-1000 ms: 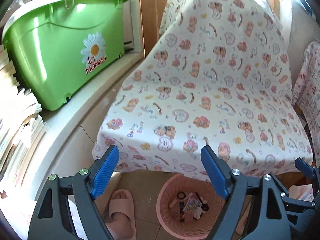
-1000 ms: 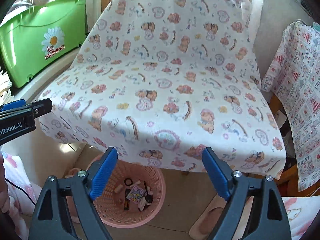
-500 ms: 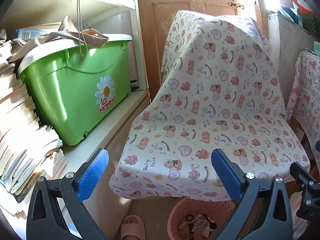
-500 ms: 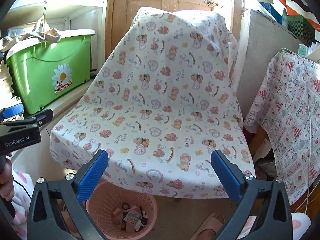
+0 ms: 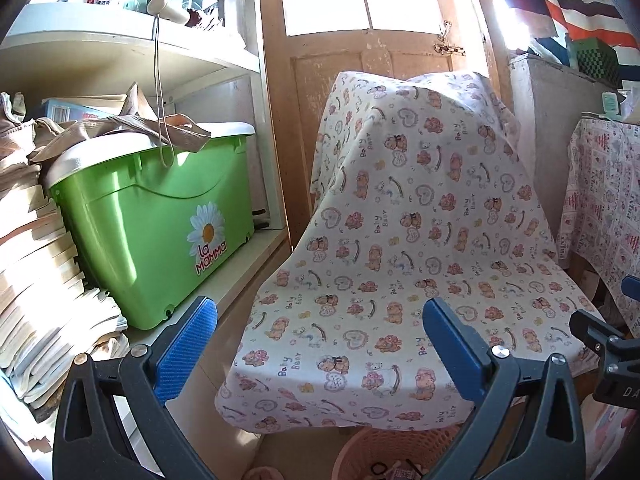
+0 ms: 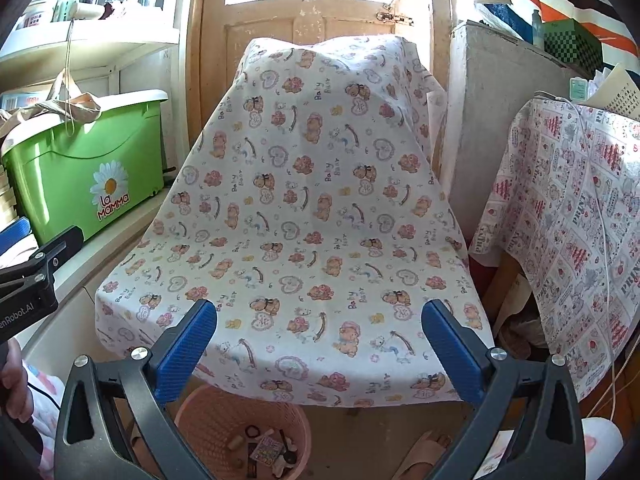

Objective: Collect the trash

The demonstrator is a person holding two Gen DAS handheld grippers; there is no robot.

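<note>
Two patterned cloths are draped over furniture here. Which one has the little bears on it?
The bear-print cloth over the chair in the middle, printed with hearts and "Baby Bear". The cloth on the right shows red-and-grey squares with the word "PRINT" instead.

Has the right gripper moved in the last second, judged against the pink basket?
Yes. The right gripper has pulled up and back: the pink basket has dropped toward the frame's bottom and the covered chair looks smaller.
</note>
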